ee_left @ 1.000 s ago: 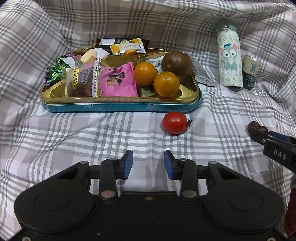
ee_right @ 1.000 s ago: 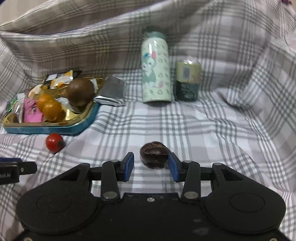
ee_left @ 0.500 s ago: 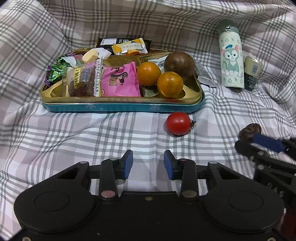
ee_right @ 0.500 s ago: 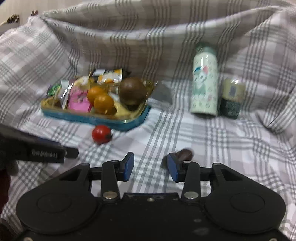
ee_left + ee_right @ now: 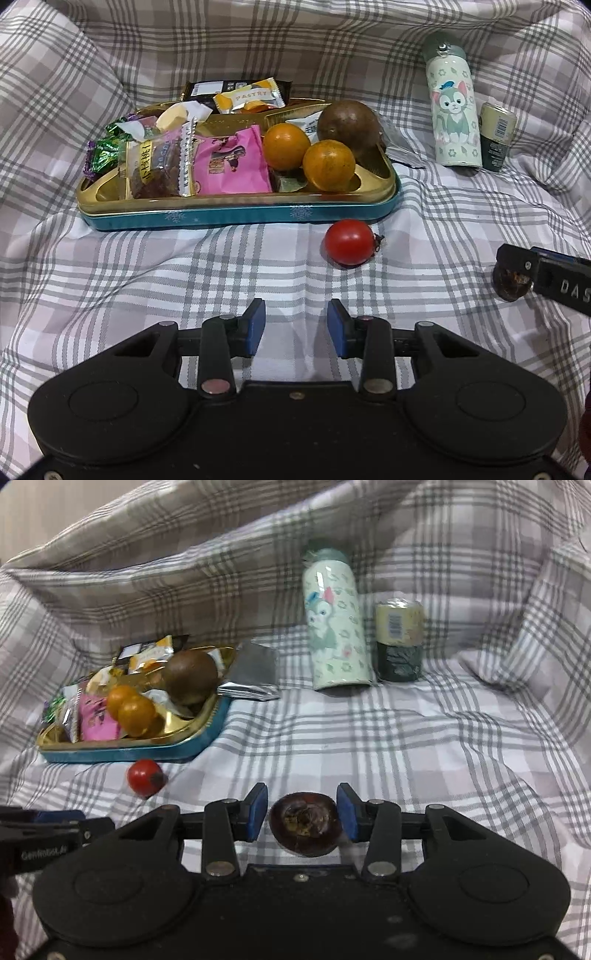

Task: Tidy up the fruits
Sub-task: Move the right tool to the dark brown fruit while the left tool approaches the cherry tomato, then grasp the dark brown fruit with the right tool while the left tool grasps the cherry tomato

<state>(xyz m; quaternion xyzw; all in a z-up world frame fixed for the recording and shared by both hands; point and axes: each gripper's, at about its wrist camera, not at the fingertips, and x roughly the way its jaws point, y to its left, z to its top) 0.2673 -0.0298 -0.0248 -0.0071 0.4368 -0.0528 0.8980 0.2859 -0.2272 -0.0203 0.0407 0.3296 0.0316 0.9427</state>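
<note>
On the checked cloth a red tomato [image 5: 349, 242] lies just in front of the gold and teal tray [image 5: 236, 216]. At the tray's right end sit two oranges [image 5: 286, 146] [image 5: 328, 165] and a big round brown fruit [image 5: 349, 127]. My left gripper [image 5: 296, 325] is open and empty, a little short of the tomato. My right gripper [image 5: 302, 810] is open, and its jaws straddle a small dark brown fruit [image 5: 303, 823] on the cloth. That fruit [image 5: 511, 286] also shows at the far right of the left wrist view, under a right fingertip [image 5: 515, 258].
Snack packets fill the tray's left and middle. A cat-print bottle [image 5: 452, 118] and a small can [image 5: 496, 136] stand at the back right. A silver foil packet [image 5: 255, 675] lies beside the tray. Raised cloth folds surround the area.
The right gripper swung away half a second ago, leaving the dark fruit beyond its right finger, and has come back with the fruit between its fingers. The left gripper edged slightly closer to the tray.
</note>
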